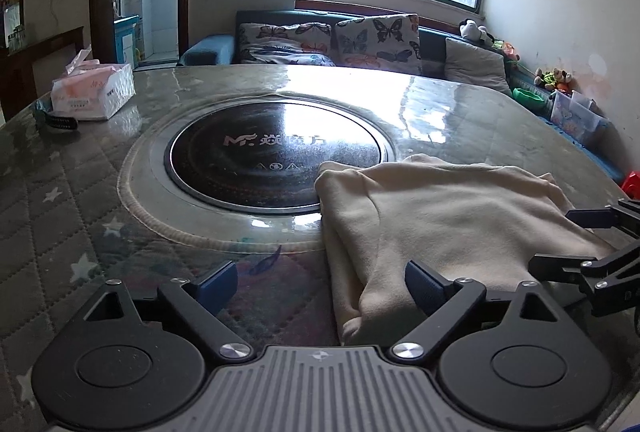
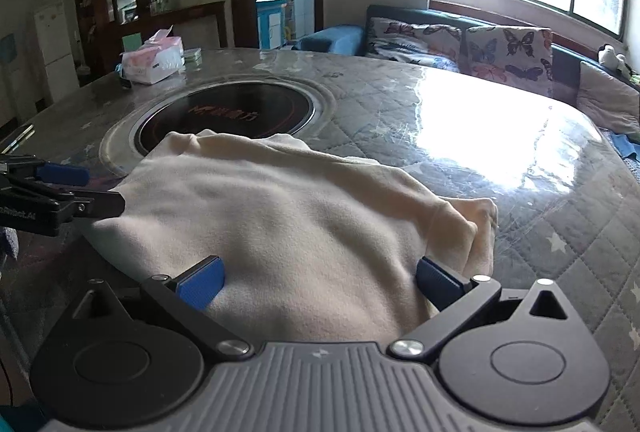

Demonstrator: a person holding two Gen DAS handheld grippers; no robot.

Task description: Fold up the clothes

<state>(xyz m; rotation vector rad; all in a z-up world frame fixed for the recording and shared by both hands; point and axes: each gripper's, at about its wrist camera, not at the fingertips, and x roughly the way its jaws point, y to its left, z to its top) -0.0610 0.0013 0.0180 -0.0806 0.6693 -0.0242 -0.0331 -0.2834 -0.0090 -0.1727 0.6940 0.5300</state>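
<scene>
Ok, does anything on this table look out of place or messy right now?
One thing: the cream garment drapes over the rim of the round black cooktop set into the table, and its right edge is bunched. Both grippers, left and right, are open.

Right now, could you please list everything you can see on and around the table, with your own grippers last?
garment: one, cream, folded on table's near side, edge over the cooktop rim
cooktop: one, black, round, set in table centre
tissue box: one, white and pink, far left of table
table: one, grey quilted cover
sofa cushions: two, butterfly print, behind table
left gripper: open, at garment's left edge
right gripper: open, over garment
</scene>
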